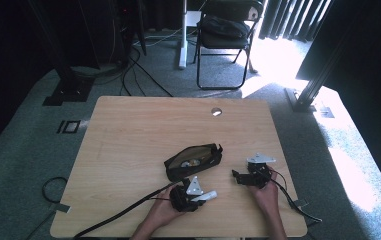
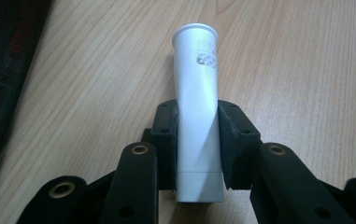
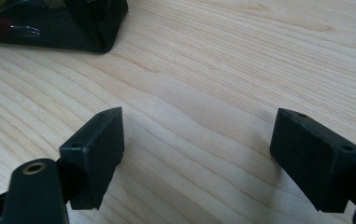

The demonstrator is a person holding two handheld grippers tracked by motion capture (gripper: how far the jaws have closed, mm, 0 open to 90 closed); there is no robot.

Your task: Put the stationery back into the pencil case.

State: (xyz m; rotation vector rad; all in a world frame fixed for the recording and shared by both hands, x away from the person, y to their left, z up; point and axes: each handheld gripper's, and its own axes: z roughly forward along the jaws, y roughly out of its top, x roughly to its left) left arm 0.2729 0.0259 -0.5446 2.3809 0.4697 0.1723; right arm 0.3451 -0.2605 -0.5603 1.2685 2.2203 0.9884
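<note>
Near the table's [image 1: 128, 130] front edge, the left gripper [image 2: 198, 140] clamps a white tube [image 2: 197, 116]. The right gripper [image 3: 196, 156], near the right edge, gapes wide over bare wood. Just beyond lies an unzipped dark pouch [image 1: 194, 161]; open tabletop stretches behind.

The white tube [image 2: 198, 116] carries small dark print near its crimped end. The print is illegible. No other text is readable.
</note>
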